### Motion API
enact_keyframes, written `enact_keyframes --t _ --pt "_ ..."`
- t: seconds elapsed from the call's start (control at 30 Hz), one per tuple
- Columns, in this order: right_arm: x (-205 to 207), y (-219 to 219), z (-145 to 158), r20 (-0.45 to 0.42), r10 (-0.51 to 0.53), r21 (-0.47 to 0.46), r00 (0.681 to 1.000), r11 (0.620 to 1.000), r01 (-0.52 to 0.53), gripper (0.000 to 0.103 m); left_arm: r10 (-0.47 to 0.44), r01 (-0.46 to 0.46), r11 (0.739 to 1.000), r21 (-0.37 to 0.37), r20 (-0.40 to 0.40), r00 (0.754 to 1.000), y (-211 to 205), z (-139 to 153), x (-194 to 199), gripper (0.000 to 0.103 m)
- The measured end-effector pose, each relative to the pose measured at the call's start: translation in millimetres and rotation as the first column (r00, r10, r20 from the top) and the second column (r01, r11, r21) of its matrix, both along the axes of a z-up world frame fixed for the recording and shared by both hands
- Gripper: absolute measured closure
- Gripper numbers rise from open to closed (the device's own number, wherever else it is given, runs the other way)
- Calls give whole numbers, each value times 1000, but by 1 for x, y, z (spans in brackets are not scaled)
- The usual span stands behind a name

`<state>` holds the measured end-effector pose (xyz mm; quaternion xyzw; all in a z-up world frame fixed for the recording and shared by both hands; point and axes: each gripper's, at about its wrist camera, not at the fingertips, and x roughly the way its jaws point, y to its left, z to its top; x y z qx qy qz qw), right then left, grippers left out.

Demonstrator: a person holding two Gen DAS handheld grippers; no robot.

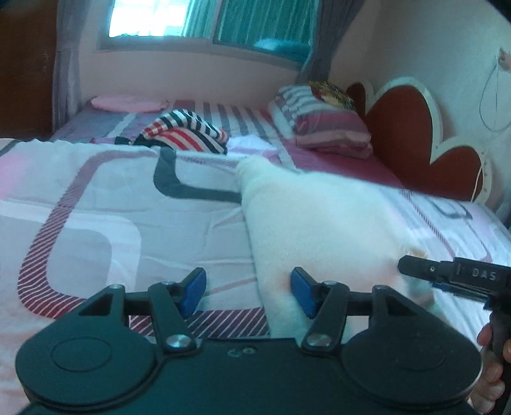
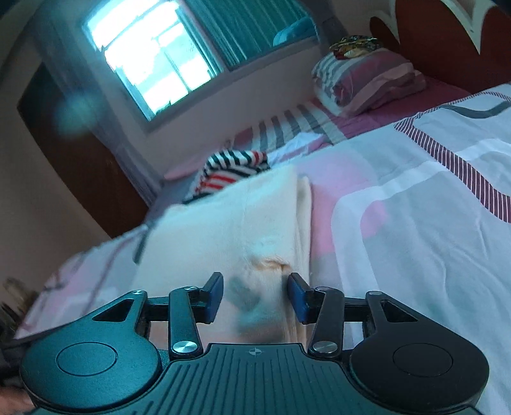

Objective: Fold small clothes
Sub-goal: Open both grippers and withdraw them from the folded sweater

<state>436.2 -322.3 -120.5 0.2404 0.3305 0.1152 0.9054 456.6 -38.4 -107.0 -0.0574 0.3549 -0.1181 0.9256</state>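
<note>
1. A bed (image 1: 95, 207) fills the room, its cover patterned in pink, white and grey with striped bands.
2. A cream garment (image 1: 319, 223) lies flat along the bed's near part.
3. The left gripper (image 1: 248, 292) stands open and holds nothing, its right pad at the garment's edge.
4. The right gripper (image 2: 255, 295) is partly open, the cloth between its pads but not pinched.
5. A striped garment (image 1: 188, 131) sits further up, pillows (image 1: 322, 127) by the red headboard (image 1: 408, 127), and a window (image 1: 204, 19) beyond.

Two garments (image 1: 319, 223) (image 1: 188, 131), one pillow (image 1: 322, 124)
</note>
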Motion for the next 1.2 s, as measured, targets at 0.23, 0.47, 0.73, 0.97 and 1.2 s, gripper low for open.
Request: enact_keyframes --t 0.23,0.47,0.73,0.97,1.2 --pt "-6 0 -3 16 13 -22 1000 1000 -13 96 -41 41 999 21 -3 999 3 3 -10 48" --pt "-14 -6 -9 -25 -4 -9 1000 1000 4 96 -99 102 992 79 -42 994 -8 -1 -6 46" --pt "-50 0 22 31 20 -113 999 993 -16 95 -120 121 991 55 -29 992 -1 5 -54 48" --pt "-115 41 -4 0 182 -343 983 924 -171 95 -116 118 990 81 -29 993 2 -6 -100 46" --pt "-71 27 37 130 72 -289 989 957 -32 95 -99 82 990 119 146 984 -6 45 -53 42"
